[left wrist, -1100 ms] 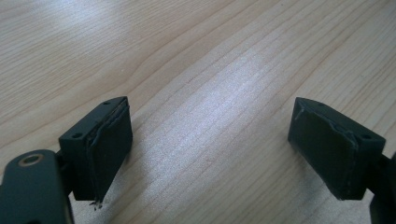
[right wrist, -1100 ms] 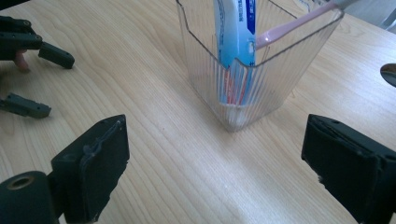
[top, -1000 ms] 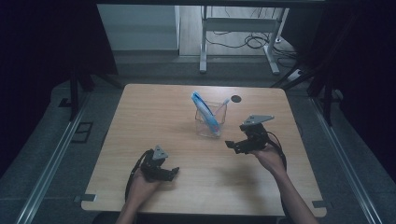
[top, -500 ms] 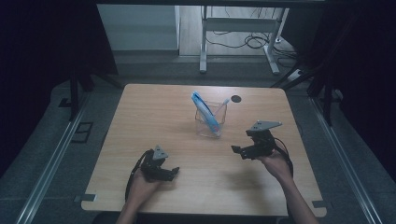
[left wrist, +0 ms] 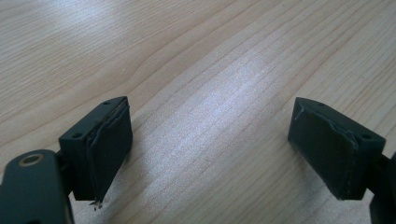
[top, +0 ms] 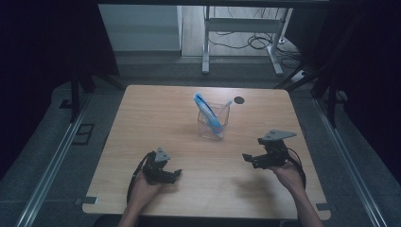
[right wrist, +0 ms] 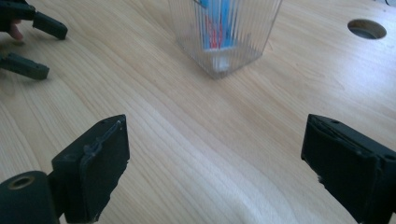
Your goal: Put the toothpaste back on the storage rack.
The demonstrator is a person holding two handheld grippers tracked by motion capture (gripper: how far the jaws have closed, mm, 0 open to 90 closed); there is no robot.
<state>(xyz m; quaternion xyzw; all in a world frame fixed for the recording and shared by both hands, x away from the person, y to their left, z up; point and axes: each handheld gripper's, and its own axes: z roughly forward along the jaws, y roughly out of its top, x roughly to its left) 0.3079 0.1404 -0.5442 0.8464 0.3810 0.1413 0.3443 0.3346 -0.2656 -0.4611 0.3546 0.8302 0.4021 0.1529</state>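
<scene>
Two sets of tongs, one in each hand, and both are spread wide with nothing between the jaws. My left tongs (top: 176, 174) sit low in the lower left of the high view, right down by the wooden surface (top: 156, 113); in the left gripper view it's just bare wood grain between the open jaws. My right tongs (top: 247, 158) are at the lower right of the high view, pointed toward the middle. The clear ribbed cup (top: 213, 122) stands upright near the centre of the surface, a bit toward the far edge, well apart from both tongs, with blue packets (top: 207, 110) sticking out of its top at a lean. The right gripper view has that cup (right wrist: 224, 32) at top centre, the round hole (right wrist: 367, 29) in the surface at upper right, and my left tongs (right wrist: 32, 44) at upper left.
</scene>
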